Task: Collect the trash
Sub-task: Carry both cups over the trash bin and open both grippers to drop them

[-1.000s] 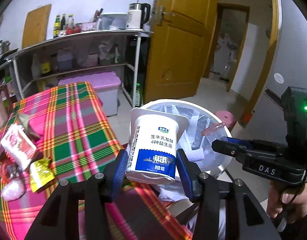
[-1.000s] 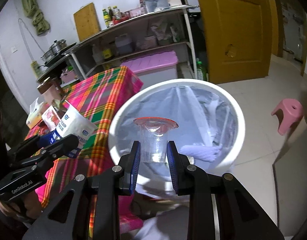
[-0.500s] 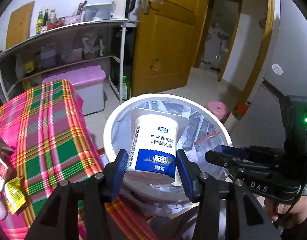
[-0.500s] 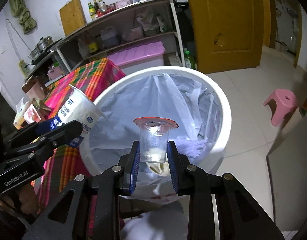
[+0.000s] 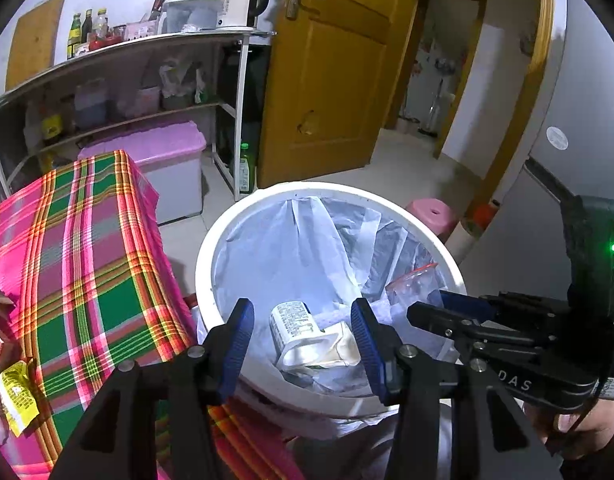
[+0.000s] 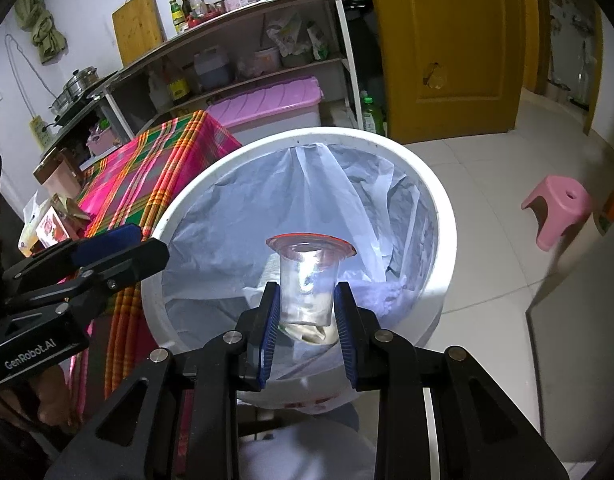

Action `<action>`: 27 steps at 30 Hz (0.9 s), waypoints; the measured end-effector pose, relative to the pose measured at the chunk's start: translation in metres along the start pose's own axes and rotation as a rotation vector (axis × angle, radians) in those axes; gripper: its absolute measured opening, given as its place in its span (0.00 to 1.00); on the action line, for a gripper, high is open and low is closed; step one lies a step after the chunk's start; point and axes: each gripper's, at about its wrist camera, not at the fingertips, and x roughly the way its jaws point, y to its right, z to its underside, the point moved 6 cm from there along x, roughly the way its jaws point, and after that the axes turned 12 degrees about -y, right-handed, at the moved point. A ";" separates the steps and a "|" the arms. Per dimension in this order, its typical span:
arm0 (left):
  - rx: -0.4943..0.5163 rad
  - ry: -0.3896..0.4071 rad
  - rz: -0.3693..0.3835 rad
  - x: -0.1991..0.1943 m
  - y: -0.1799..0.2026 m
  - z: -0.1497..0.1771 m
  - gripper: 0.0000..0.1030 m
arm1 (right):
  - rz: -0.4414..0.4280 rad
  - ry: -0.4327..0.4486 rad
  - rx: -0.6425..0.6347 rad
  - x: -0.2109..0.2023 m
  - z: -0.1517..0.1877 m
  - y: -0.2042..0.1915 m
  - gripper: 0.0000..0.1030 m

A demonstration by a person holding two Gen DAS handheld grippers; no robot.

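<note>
A white bin (image 5: 211, 248) lined with a pale plastic bag stands beside the table. On the bag's bottom lies a white yogurt cup (image 5: 307, 336) on its side. My left gripper (image 5: 301, 312) hangs over the bin, open, with nothing between its pads. My right gripper (image 6: 306, 300) is shut on a clear plastic cup (image 6: 307, 276) with a red rim, held upright above the bin (image 6: 443, 216). The yogurt cup (image 6: 307, 332) shows just under that clear cup. The left gripper (image 6: 119, 244) is at the bin's left rim, and the right gripper (image 5: 427, 312) at its right rim.
A table with a pink and green plaid cloth (image 5: 79, 248) adjoins the bin on the left, with a yellow wrapper (image 5: 19, 396) and other packets on it. A pink stool (image 6: 559, 208) stands on the tiled floor. A pink-lidded storage box (image 5: 155, 148) sits under the shelves.
The yogurt cup has left my left gripper and dropped into the bin. Both grippers came closer over the bin during the first half second. The right gripper kept its hold on the clear cup.
</note>
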 end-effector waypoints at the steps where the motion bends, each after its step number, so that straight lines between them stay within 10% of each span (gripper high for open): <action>1: -0.004 0.003 0.001 -0.002 -0.001 0.000 0.49 | 0.000 0.002 0.000 -0.001 0.000 0.000 0.28; 27: -0.066 0.118 -0.026 -0.083 -0.021 0.038 0.49 | -0.052 0.105 -0.127 -0.053 0.010 -0.066 0.28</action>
